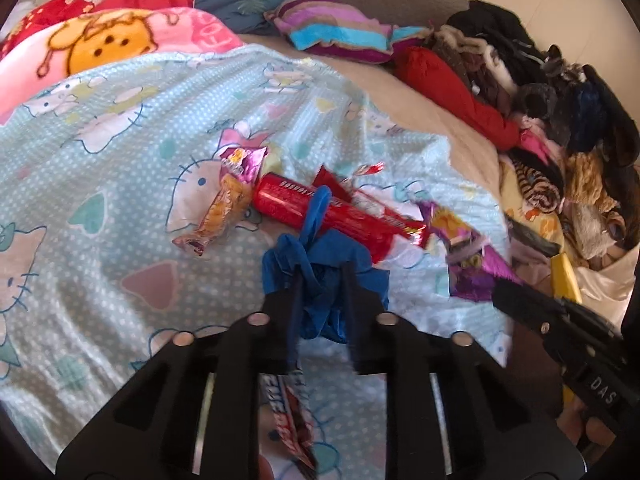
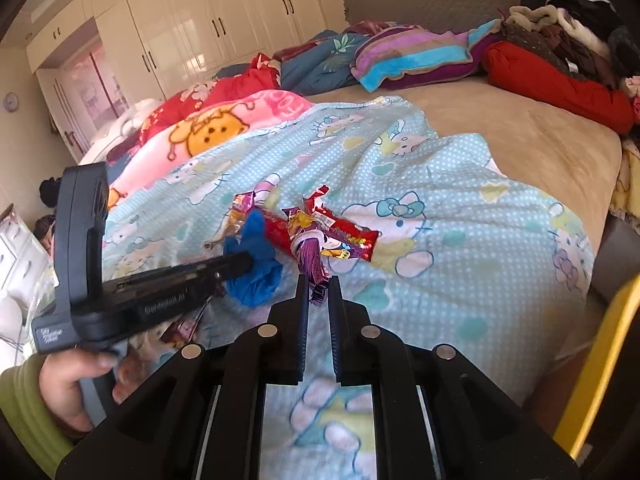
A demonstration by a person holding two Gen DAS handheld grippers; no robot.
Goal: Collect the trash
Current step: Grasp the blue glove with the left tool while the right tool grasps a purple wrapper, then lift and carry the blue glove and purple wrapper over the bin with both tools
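Observation:
Several snack wrappers lie in a heap on a light blue cartoon-cat blanket [image 1: 120,200]. My left gripper [image 1: 322,280] is shut on a crumpled blue glove [image 1: 316,248], which drapes over a long red wrapper [image 1: 344,216]. An orange wrapper [image 1: 218,216] and a pink foil wrapper [image 1: 244,160] lie left of it. My right gripper [image 2: 319,284] is shut on the near end of a purple foil wrapper [image 2: 310,256], in front of the red wrapper [image 2: 344,236]. In the right wrist view the left gripper [image 2: 244,264] comes in from the left onto the blue glove [image 2: 256,272].
Another red-and-white wrapper [image 1: 292,420] lies under the left gripper. A pile of clothes [image 1: 560,140] fills the bed's right side; pillows [image 2: 420,56] and folded blankets [image 2: 224,128] sit at the back. A yellow object [image 2: 600,360] stands at the right. A hand [image 2: 68,384] holds the left gripper.

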